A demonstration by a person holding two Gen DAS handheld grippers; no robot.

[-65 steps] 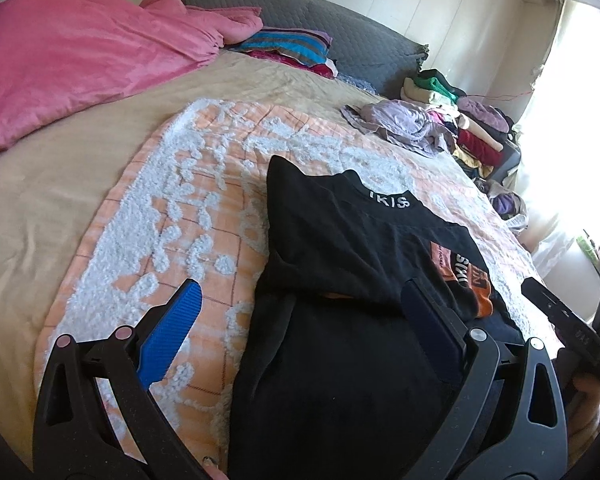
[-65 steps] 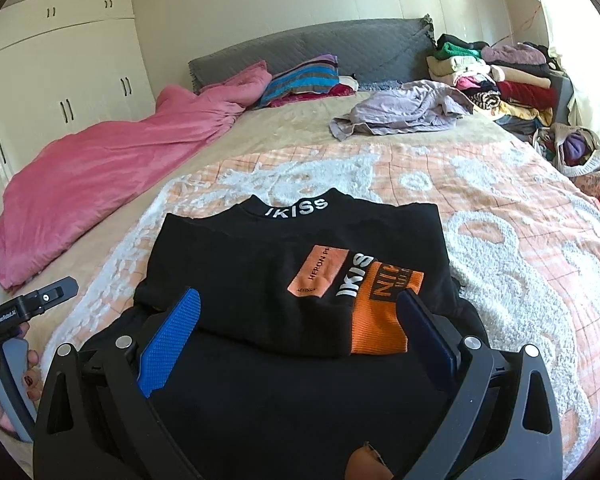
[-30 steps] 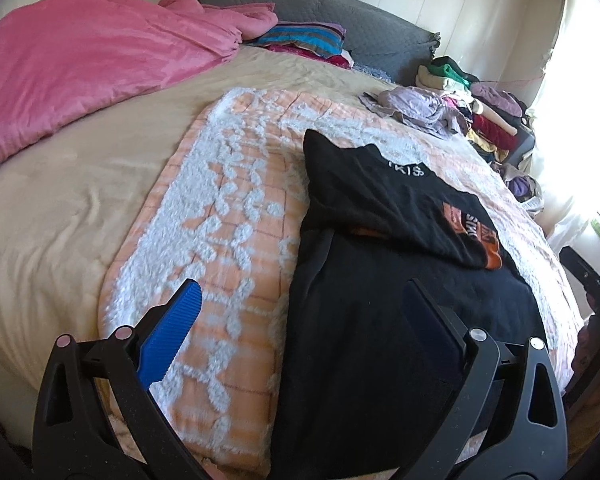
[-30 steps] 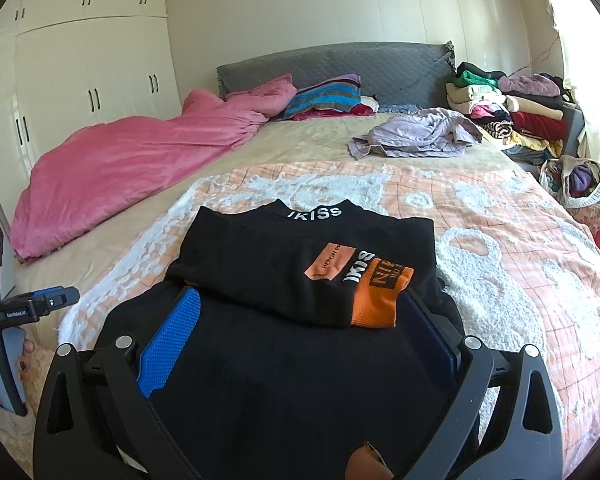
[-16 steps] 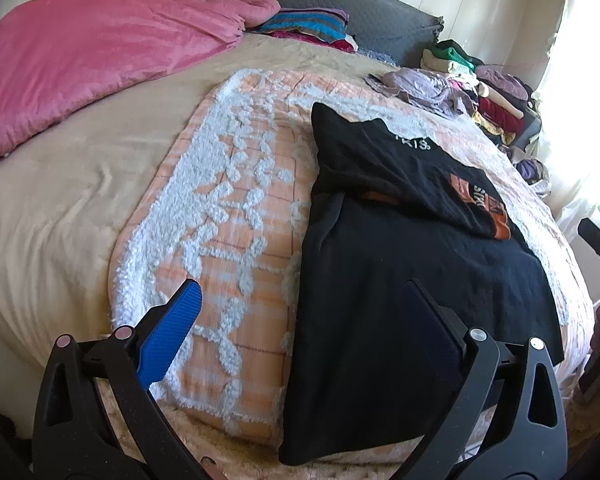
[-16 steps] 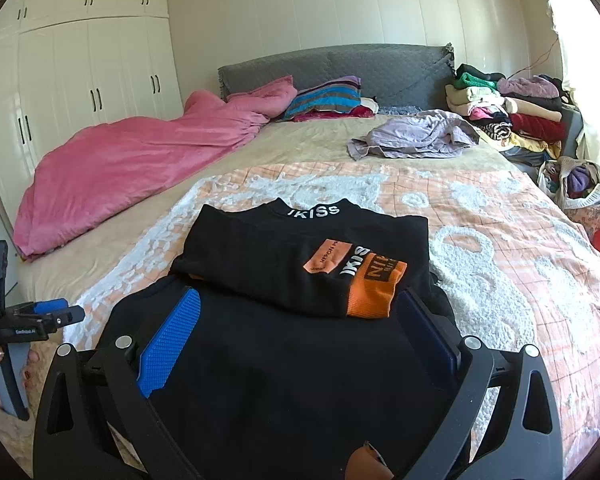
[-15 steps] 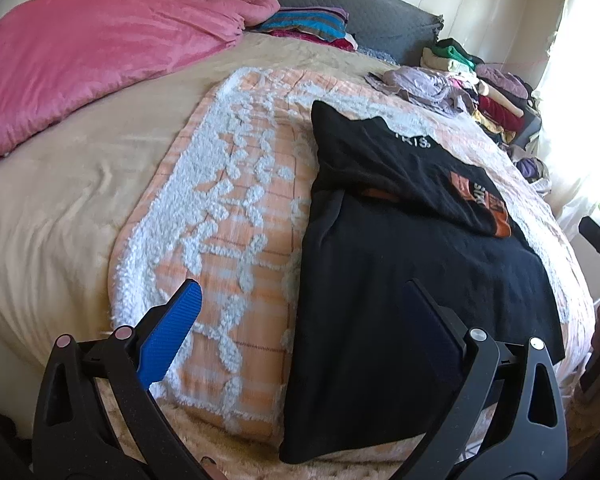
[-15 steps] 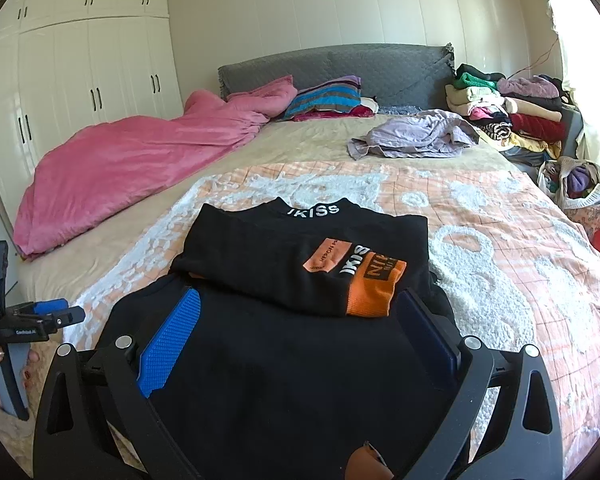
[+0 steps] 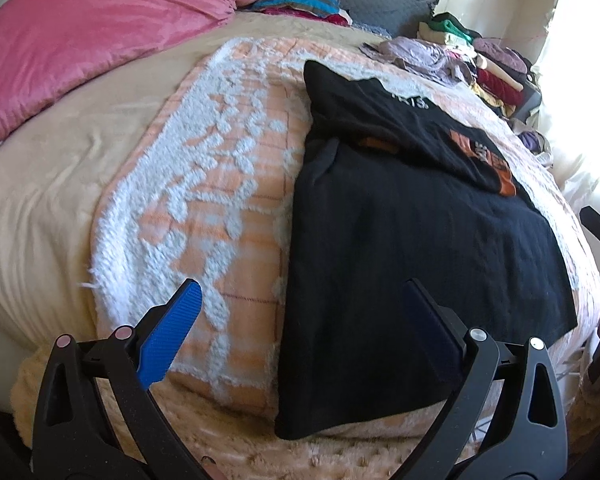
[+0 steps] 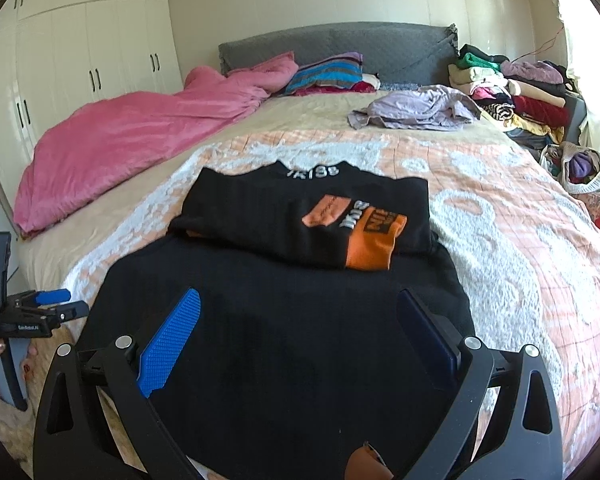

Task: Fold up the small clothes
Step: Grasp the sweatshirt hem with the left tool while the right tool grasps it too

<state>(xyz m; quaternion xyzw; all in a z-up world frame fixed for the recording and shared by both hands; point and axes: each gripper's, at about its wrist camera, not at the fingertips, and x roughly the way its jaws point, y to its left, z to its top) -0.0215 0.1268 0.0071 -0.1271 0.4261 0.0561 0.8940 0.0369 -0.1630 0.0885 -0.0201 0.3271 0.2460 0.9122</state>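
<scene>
Both the left gripper (image 9: 298, 322) and the right gripper (image 10: 298, 330) hang with fingers spread and empty over the near hem of the black orange-printed shirt (image 10: 284, 280), lying on the bed's peach-and-white fleecy blanket (image 10: 500, 216). Its sleeves appear folded across the chest, so the lengthwise fold likely remains.

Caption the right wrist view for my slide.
Open right gripper over a partly folded black sweatshirt on the bed.

both wrist cameras look from the bed's (image 10: 540, 240) foot toward the headboard (image 10: 340, 48), left one angled rightward, sharing the black shirt (image 9: 400, 240) up close.
</scene>
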